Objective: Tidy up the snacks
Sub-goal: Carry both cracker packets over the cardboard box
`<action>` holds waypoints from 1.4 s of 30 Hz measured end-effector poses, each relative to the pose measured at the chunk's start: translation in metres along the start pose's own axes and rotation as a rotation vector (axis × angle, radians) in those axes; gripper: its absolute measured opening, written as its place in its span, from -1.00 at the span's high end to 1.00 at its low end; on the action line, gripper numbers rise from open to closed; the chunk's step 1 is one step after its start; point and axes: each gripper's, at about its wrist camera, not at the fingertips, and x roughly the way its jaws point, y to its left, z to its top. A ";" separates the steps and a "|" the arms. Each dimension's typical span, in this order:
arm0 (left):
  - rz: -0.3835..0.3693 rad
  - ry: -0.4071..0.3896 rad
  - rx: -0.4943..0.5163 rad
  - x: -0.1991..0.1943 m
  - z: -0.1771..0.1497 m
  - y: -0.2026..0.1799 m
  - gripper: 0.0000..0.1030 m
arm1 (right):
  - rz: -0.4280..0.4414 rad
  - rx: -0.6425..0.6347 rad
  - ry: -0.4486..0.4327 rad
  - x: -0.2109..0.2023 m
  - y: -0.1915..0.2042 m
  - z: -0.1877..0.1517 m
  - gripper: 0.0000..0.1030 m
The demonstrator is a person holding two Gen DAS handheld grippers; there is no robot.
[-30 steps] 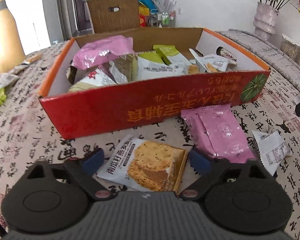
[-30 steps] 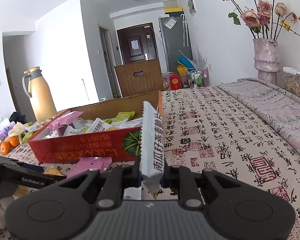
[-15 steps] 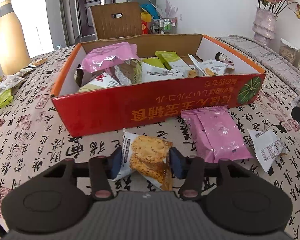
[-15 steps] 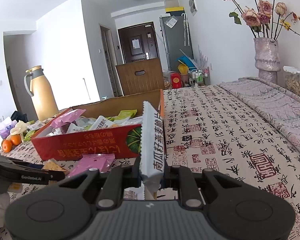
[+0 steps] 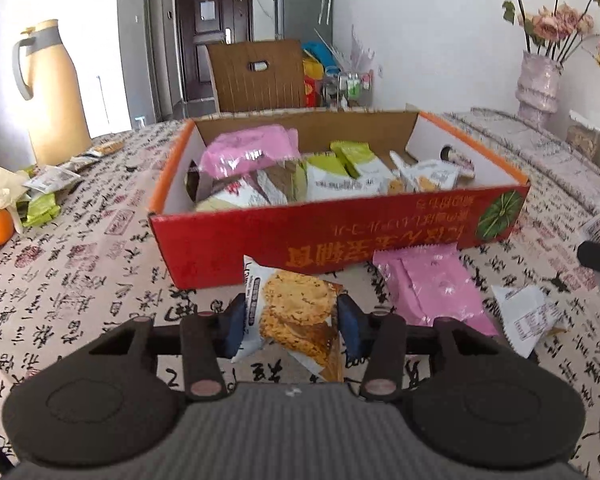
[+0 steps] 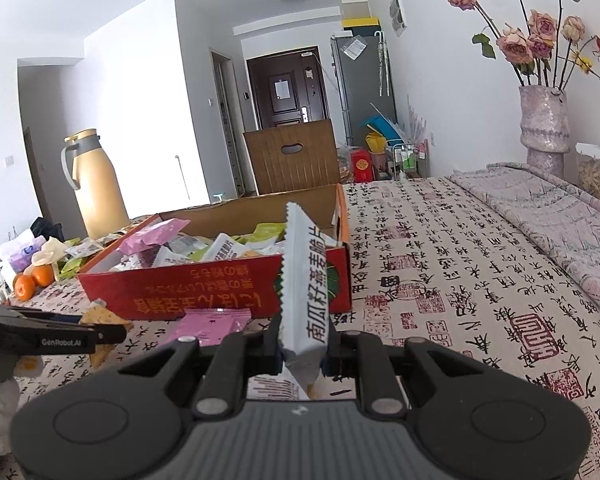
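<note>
Left wrist view: left gripper (image 5: pixel 291 325) clamps a biscuit packet (image 5: pixel 296 312) mid-frame; lift it clear over the red box (image 5: pixel 340 236) wall. Right gripper (image 6: pixel 303 354) pinches a white snack bar (image 6: pixel 306 300).

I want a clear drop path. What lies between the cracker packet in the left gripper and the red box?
Only bare tablecloth: the left wrist view shows nothing between the cracker packet in the left gripper and the red box.
</note>
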 end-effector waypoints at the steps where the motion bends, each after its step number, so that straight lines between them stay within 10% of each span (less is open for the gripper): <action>1: -0.001 -0.013 -0.005 -0.003 0.002 0.000 0.08 | 0.001 -0.002 -0.002 0.000 0.001 0.000 0.69; 23: -0.011 -0.242 -0.086 -0.020 0.081 -0.003 0.08 | 0.037 -0.050 -0.108 0.034 0.030 0.059 0.69; 42: 0.031 -0.205 -0.118 0.051 0.105 0.008 0.08 | 0.029 -0.081 -0.086 0.129 0.038 0.090 0.69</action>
